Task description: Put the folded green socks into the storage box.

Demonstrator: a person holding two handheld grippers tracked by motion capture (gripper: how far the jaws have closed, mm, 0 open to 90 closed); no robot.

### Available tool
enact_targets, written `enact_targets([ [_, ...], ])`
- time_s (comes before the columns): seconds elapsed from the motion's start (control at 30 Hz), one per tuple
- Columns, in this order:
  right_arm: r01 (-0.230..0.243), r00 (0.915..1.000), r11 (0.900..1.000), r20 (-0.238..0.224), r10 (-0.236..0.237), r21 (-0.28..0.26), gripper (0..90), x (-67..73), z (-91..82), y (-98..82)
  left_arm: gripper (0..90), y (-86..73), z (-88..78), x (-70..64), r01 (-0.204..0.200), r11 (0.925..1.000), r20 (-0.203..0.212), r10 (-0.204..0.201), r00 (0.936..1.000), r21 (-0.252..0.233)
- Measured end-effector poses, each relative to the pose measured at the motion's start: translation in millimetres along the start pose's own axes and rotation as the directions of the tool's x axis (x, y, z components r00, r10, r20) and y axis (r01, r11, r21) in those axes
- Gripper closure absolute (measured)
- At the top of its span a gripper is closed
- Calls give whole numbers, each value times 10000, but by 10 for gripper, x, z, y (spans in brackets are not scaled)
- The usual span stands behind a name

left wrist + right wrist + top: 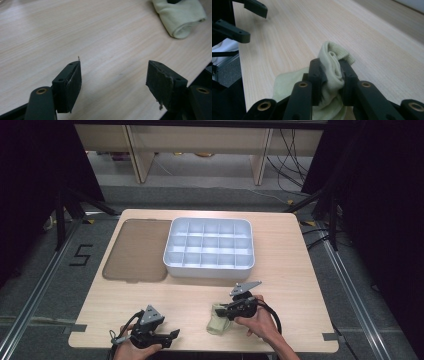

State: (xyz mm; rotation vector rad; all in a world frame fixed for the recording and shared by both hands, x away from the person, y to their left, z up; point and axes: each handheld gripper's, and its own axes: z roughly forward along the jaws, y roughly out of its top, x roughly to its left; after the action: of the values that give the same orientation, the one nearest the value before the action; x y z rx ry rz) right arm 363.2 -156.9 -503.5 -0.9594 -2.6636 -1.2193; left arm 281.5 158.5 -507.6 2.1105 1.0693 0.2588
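Partly hidden by the right gripper [226,309], the pale green cloth [218,324] lies folded at the table's [295,285] six o'clock edge, pinched in its jaws. At twelve o'clock the white tray [209,245] has bare compartments. Left gripper [172,335] gapes over wood.

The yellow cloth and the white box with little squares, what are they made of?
The yellow cloth looks like soft knitted fabric, maybe cotton: fine ribs show, and it bunches where the right gripper pinches it. The white box looks like smooth moulded plastic, with thin even dividers and a slight sheen.
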Motion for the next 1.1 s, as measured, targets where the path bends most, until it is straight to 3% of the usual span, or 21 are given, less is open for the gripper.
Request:
enact_targets([
  [0.23, 79, 10000, 9992, -1, -79, -387, 759, 65, -93, 33, 279, -7, -38, 86, 33, 9999, -291, -37, 9996, -143],
  [0.27, 615, 9978, 9965, 295, -599, -566, 760, 102, -144, 63, 270, -8, -29, 94, 63, 9999, -234, -66, 9997, -131],
  [0.3, 615, 9978, 9965, 295, -599, -566, 760, 102, -144, 63, 255, -8, -29, 94, 63, 9999, -234, -66, 9997, -131],
  [0.33, 1027, 9938, 9918, 512, -990, -764, 760, 99, -193, 96, 248, -6, -26, 88, 118, 9999, -295, -120, 9995, -87],
  [0.37, 1103, 9928, 9900, 563, -1056, -874, 760, 97, -214, 107, 247, -5, -27, 84, 130, 9999, -298, -133, 9995, -99],
  [0.63, 1087, 9920, 9846, 786, -986, -1366, 760, 79, -376, 171, 217, -2, -38, 84, 190, 9996, -329, -196, 9993, -200],
  [0.8, 1480, 9845, 9747, 1188, -1291, -1674, 760, 38, -507, 229, 216, 2, -37, 81, 176, 9997, -379, -182, 9991, -156],
  [0.9, 1351, 9854, 9763, 1256, -1146, -1692, 760, 41, -550, 245, 216, 1, -29, 75, 191, 9997, -323, -195, 9993, -129],
  [0.93, 1490, 9826, 9733, 1367, -1259, -1745, 760, 24, -590, 265, 216, 3, -39, 77, 34, 9999, -328, -29, 9995, 145],
  [1.03, 1634, 9779, 9690, 1603, -1342, -1851, 760, -4, -626, 283, 216, 2, -30, 64, 164, 9999, -352, -165, 9992, -25],
  [1.1, 1562, 9781, 9684, 1672, -1242, -1944, 759, -15, -653, 293, 216, 3, -33, 71, 9, 10000, -375, -8, 9993, 18],
])
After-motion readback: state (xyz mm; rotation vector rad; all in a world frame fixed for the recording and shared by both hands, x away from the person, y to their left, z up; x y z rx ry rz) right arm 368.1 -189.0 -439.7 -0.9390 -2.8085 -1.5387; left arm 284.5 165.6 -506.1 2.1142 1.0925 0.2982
